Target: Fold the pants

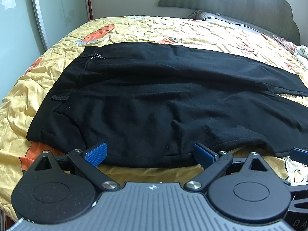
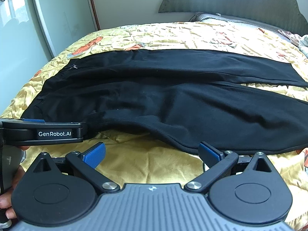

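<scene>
Black pants [image 1: 154,96] lie flat across the bed, waistband to the left, both legs stretching right; they also show in the right wrist view [image 2: 173,100]. My left gripper [image 1: 151,153] is open, its blue pads at the pants' near edge by the hip, fabric between the jaws. My right gripper [image 2: 152,153] is open over bare sheet, its right pad touching the near leg's edge. The left gripper's body [image 2: 48,132] shows at the left of the right wrist view, and a right gripper fingertip [image 1: 300,155] shows at the right edge of the left wrist view.
The bed has a yellow floral sheet [image 1: 134,28]. A grey headboard [image 1: 231,0] and pillow [image 1: 211,17] are at the far right. A sliding wardrobe door [image 2: 38,19] stands to the left. Crumpled cloth [image 2: 296,38] lies at the far right edge.
</scene>
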A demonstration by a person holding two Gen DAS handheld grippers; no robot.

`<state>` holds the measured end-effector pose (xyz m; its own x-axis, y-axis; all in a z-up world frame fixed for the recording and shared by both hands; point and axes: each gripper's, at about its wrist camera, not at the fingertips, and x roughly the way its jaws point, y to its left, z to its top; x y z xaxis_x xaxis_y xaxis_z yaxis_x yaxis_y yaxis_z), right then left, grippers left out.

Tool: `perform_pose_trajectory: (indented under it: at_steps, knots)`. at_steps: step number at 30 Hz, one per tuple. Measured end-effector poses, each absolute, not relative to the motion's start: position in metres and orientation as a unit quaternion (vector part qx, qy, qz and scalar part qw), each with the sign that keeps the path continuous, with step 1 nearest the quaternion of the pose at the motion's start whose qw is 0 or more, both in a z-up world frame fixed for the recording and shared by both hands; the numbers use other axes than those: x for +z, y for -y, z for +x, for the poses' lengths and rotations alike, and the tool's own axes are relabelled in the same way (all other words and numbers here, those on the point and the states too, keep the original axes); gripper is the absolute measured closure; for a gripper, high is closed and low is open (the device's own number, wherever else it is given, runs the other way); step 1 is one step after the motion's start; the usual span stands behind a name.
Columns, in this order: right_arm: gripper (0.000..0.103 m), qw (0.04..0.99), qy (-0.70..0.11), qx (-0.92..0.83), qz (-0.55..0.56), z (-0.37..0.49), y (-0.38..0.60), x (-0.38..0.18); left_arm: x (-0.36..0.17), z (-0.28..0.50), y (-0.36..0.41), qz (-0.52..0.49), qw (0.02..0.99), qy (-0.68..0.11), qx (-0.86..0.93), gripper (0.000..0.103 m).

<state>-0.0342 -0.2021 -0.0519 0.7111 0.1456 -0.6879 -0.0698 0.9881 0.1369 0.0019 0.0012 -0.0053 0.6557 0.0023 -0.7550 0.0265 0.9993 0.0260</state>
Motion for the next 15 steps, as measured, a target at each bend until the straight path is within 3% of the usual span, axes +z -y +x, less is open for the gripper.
perform_pose_trajectory:
  at_steps: [15]
  knots:
    - [0.000, 0.922, -0.378, 0.061, 0.051, -0.0349, 0.2005, -0.0529, -0.0067, 0.0020, -0.0005, 0.017, 0.911, -0.413, -0.009, 0.005]
